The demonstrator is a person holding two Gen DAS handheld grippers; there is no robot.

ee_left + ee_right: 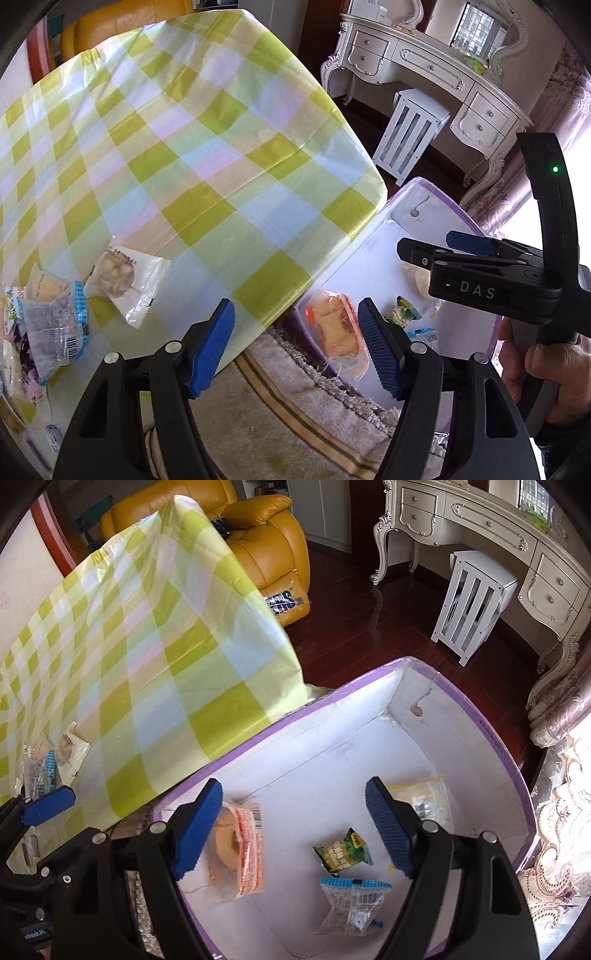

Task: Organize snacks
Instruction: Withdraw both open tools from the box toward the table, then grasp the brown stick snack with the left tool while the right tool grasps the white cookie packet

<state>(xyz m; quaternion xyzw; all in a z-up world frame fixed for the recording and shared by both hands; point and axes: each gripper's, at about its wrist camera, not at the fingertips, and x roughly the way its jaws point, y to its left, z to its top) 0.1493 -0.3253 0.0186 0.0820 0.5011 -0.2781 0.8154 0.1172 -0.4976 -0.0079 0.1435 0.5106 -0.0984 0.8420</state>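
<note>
While your left tongs (295, 347) hang past the desk's corner with their blue pads spread and nothing between them, your right tongs (293, 830) hover over the purple-rimmed box (491, 716), likewise released and empty. In the left wrist view you can see the right tongs from the side, gripped by your hand (543, 365), above the same box.

Inside the box, four snacks lie on its white floor: an orange-wrapped pastry (240, 849) at the left, a small green packet (345, 851) in the middle, a clear packet with blue edges (351, 904) nearest you, and a pale yellow packet (424, 797) partly behind the right pad.

On the desk (207, 147), covered in a green-and-pastel checked cloth, more snacks remain at your near left: a white packet showing a round pastry (125, 277), a clear blue-edged packet (59, 325) touching it, and others crowded at the picture's edge, too cut off to tell apart.

The box stands on a striped rug (295, 417), just beside the desk.
</note>
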